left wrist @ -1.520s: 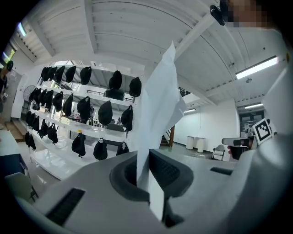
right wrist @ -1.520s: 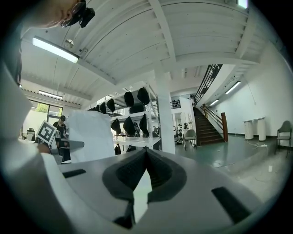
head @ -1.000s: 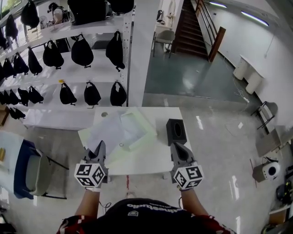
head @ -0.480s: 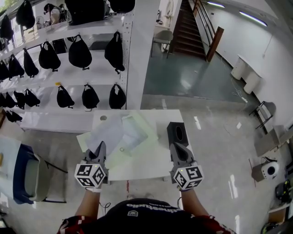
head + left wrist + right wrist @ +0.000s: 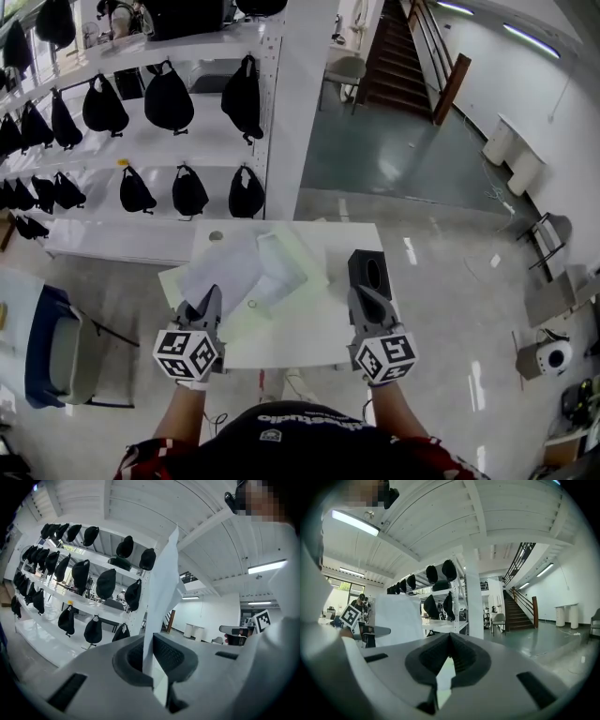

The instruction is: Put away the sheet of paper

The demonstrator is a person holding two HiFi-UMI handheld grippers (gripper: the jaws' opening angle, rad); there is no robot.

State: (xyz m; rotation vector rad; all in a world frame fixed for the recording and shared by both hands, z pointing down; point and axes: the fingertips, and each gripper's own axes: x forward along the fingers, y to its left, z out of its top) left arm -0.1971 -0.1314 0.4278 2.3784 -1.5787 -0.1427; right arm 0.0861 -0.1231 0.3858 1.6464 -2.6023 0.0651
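Observation:
My left gripper [image 5: 202, 309] is shut on the near edge of a white sheet of paper [image 5: 223, 268], which spreads away from it over the left part of the white table [image 5: 319, 328]. In the left gripper view the sheet [image 5: 161, 592] stands edge-on, pinched between the dark pads of the left gripper [image 5: 149, 667]. A pale green folder [image 5: 298, 251] lies open on the table beside and under the sheet. My right gripper [image 5: 362, 302] is shut and holds nothing, just in front of a black box [image 5: 370, 270]. In the right gripper view the right gripper [image 5: 449, 641] has its pads together, and the sheet [image 5: 396, 618] shows at the left.
White shelves [image 5: 141, 141] hung with black bags [image 5: 169, 98] stand behind the table. A blue chair [image 5: 47, 352] is on the floor at the left. A staircase [image 5: 412, 47] rises at the back right. A small round hole [image 5: 217, 235] marks the table's far left corner.
Both grippers have moved a little forward over the table. The left one still pinches the sheet, and the right one now reaches the near side of the black box.

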